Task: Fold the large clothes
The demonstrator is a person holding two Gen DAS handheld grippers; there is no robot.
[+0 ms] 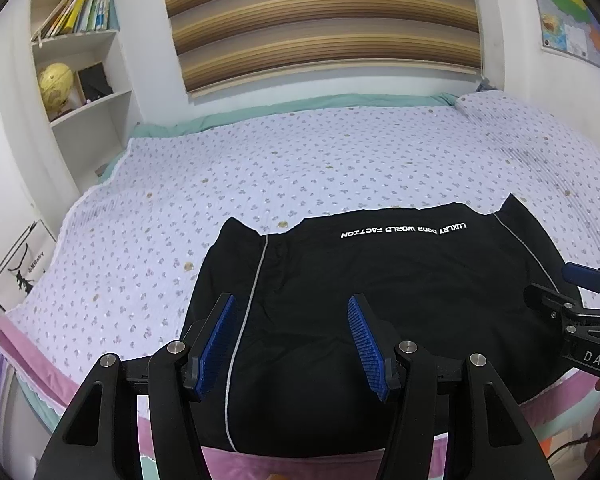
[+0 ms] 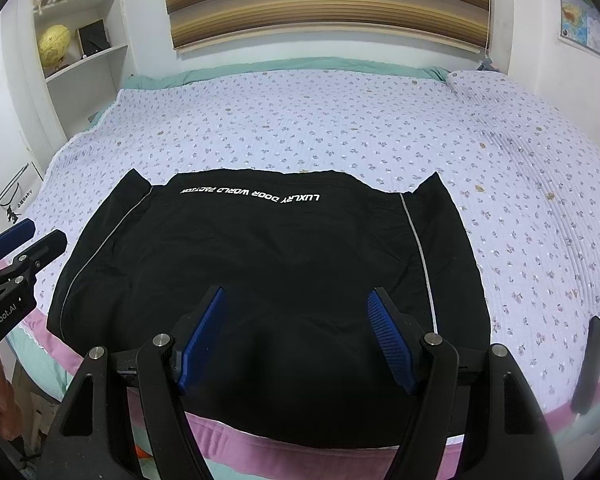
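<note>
- Garment (image 1: 380, 300): black, with thin pale piping down each side and a line of white lettering near its far edge; it lies flat on the bed (image 1: 300, 160), close to the near edge, its near hem reaching over the pink border of the bedding.
- Shape so far: both side panels appear turned in along the piping, so the piece reads as a tidy rectangle with two small corners poking up at the far edge. I judge the sideways folds done.
- Left gripper (image 1: 292, 332): hovers above the near left part of the cloth, fingers spread wide, blue pads facing each other with nothing between them.
- Right gripper (image 2: 296, 332): hovers above the near right part, fingers also spread wide, nothing pinched. Each gripper shows at the edge of the other's view, both clear of the cloth.
- Left to do, as I judge it: one or more lengthwise folds, bringing the near hem toward the lettered edge or the reverse, then smoothing.
- Next move likely calls for both grippers to drop to matching corners and pinch together.
- Elsewhere: a bookshelf (image 1: 76, 40) with a globe (image 1: 55, 80) stands by the wall, and a striped blind (image 1: 320, 20) hangs behind the bed.
</note>
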